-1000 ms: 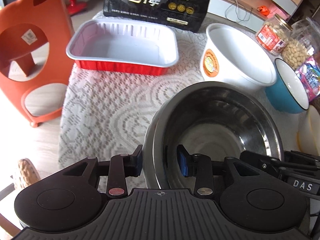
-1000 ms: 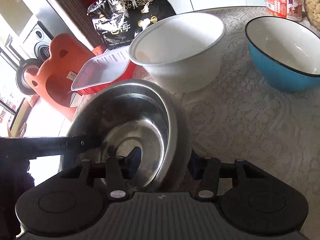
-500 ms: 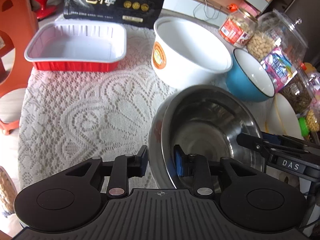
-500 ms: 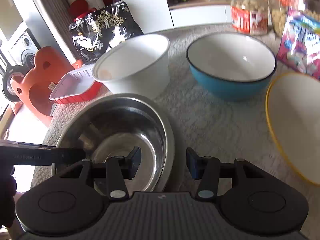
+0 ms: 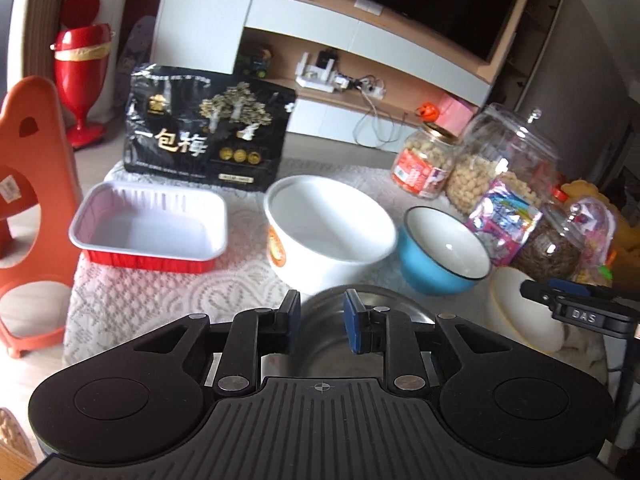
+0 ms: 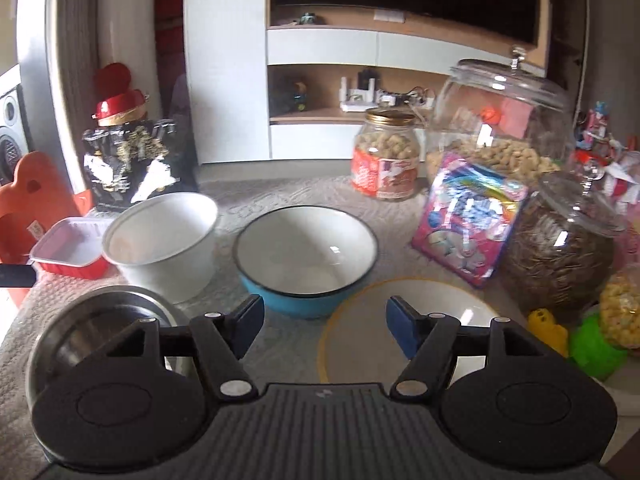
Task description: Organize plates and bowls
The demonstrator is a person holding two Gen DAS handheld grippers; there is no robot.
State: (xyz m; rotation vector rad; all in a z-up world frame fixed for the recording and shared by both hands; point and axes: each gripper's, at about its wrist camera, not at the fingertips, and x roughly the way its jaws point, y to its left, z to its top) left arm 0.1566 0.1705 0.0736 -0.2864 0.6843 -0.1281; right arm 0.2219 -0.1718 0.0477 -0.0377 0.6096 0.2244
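A steel bowl (image 5: 320,340) lies on the lace cloth below my left gripper (image 5: 320,320), whose jaws are a little apart and hold nothing. It also shows at the lower left of the right wrist view (image 6: 100,328). My right gripper (image 6: 324,326) is wide open and empty, above the cloth between the blue bowl (image 6: 306,258) and the yellow-rimmed white plate (image 6: 404,332). A white tub (image 5: 328,232) and the blue bowl (image 5: 442,252) stand behind the steel bowl. A red foil tray (image 5: 148,228) sits at the left.
A black snack bag (image 5: 204,128) stands at the back. Jars of nuts (image 6: 386,160), a big glass jar (image 6: 496,120), a seed jar (image 6: 560,244) and a pink packet (image 6: 468,224) crowd the right. An orange stool (image 5: 28,208) stands off the table's left edge.
Both grippers let go of the steel bowl, opened and drew back and up. The right gripper swung right, over the gap between blue bowl and plate.
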